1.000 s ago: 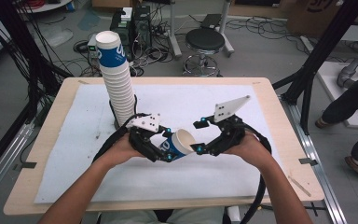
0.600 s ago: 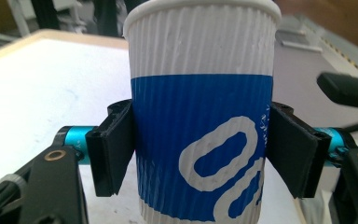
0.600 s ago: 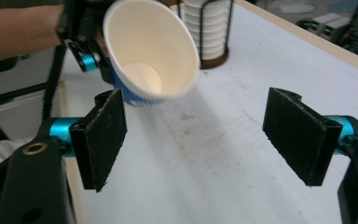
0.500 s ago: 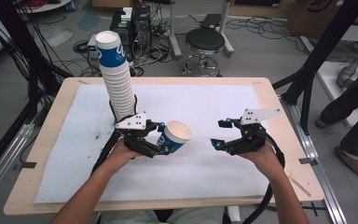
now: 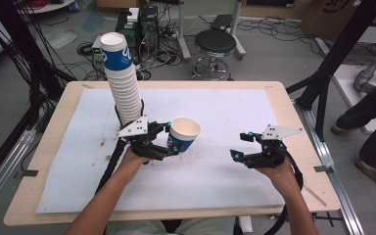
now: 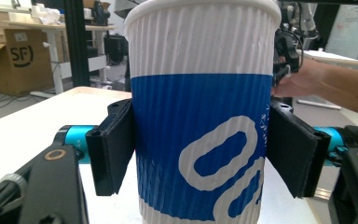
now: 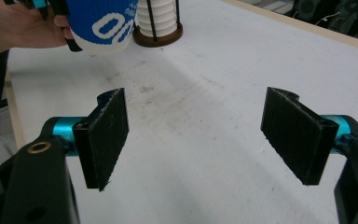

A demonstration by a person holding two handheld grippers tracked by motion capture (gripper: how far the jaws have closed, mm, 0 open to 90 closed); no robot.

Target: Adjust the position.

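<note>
A white and blue ribbed paper cup [image 5: 183, 133] hangs tilted above the white mat, with my left gripper [image 5: 173, 140] shut on its blue band. In the left gripper view both pads [image 6: 114, 149] press the sides of the cup [image 6: 200, 93]. A tall stack of the same cups [image 5: 123, 78] stands in a wire holder at the back left. My right gripper [image 5: 239, 146] is low over the mat to the right of the cup. It is open, its jaws have just been closing a little, and nothing is between them [image 7: 196, 135]. The held cup [image 7: 102, 23] lies far ahead of it.
The white mat [image 5: 225, 112] covers most of the wooden table [image 5: 293, 112]. The stack's round base [image 7: 158, 32] sits on the mat behind the cup. Beyond the table are a stool [image 5: 215, 44] and cables on the floor. A person's legs [image 5: 372, 112] stand at the right.
My right gripper has pulled away from the cup to the right and sunk toward the mat. The left gripper keeps the cup, now slightly lower.
</note>
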